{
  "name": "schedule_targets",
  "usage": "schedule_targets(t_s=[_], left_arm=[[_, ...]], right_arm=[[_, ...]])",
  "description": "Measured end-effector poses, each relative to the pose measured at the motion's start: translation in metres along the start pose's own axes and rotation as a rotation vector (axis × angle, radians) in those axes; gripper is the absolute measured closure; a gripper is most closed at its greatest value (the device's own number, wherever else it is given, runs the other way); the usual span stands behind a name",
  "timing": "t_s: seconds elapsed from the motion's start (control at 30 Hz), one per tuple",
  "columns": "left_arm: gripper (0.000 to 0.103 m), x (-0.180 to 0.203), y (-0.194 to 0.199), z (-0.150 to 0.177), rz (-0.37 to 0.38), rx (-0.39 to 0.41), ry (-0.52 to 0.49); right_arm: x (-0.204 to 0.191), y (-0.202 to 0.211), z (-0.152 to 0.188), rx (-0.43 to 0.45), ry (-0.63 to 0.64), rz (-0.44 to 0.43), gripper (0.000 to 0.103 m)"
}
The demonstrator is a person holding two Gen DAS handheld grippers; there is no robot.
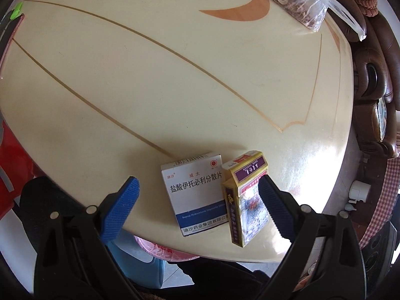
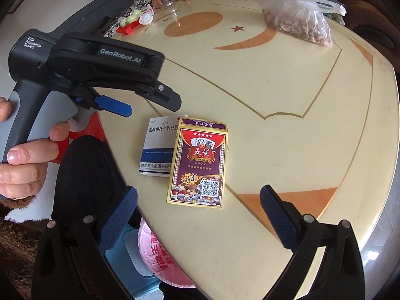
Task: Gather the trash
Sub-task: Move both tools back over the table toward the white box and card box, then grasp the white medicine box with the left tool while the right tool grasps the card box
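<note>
- Right tongs point(image 2: 198, 215) gape wide over the table point(image 2: 287, 100) edge
- Playing-card box point(image 2: 198, 162) lies flat, overlapping a white medicine box point(image 2: 156, 147)
- Left tongs point(image 2: 120, 108), gripped by a hand point(image 2: 22, 160), hover near the medicine box

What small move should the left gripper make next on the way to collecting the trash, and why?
Probably ease the left gripper forward and close on the white medicine box. It is open and empty, and the box lies flat between its fingers near the table edge, beside the card box.
</note>
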State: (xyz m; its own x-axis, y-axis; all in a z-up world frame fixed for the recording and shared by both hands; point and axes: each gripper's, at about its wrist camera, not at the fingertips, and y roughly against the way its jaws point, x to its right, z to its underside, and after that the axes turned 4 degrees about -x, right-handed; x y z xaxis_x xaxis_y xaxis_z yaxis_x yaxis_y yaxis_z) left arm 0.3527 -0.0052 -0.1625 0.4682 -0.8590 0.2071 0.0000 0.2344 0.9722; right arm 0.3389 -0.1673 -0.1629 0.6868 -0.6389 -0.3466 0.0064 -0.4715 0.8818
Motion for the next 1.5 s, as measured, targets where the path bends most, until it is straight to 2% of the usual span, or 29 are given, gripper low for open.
schedule_targets(t_s=[0.33, 0.7, 0.87, 0.93, 1.0, 1.07, 1.23, 1.5], left_arm=[[0.010, -0.002, -0.024, -0.012, -0.069, -0.010, 0.001], [0.010, -0.015, -0.034, -0.020, -0.054, -0.023, 0.022], [0.010, -0.019, -0.038, -0.022, -0.062, -0.028, 0.013], [0.010, -0.021, -0.039, -0.023, -0.065, -0.031, 0.008], [0.010, -0.021, -0.040, -0.022, -0.085, -0.041, 0.009], [0.008, -0.018, -0.047, -0.018, -0.094, -0.050, -0.002], [0.008, -0.017, -0.049, -0.014, -0.114, -0.033, -0.010], [0.008, -0.018, -0.052, -0.009, -0.132, -0.049, 0.003]], right_arm=[[0.002, -0.025, -0.003, -0.043, -0.009, -0.027, 0.007], [0.008, -0.039, -0.005, -0.055, -0.027, -0.045, 0.007], [0.003, -0.049, -0.002, -0.064, -0.008, 0.022, 0.009], [0.001, -0.048, -0.002, -0.061, 0.010, 0.083, 0.019], [-0.001, -0.046, 0.001, -0.061, 0.018, 0.134, 0.039], [0.003, -0.044, 0.002, -0.059, 0.006, 0.123, 0.040], [-0.002, -0.045, 0.005, -0.063, 0.036, 0.204, 0.040], [-0.014, -0.050, 0.011, -0.057, 0.063, 0.258, 0.041]])
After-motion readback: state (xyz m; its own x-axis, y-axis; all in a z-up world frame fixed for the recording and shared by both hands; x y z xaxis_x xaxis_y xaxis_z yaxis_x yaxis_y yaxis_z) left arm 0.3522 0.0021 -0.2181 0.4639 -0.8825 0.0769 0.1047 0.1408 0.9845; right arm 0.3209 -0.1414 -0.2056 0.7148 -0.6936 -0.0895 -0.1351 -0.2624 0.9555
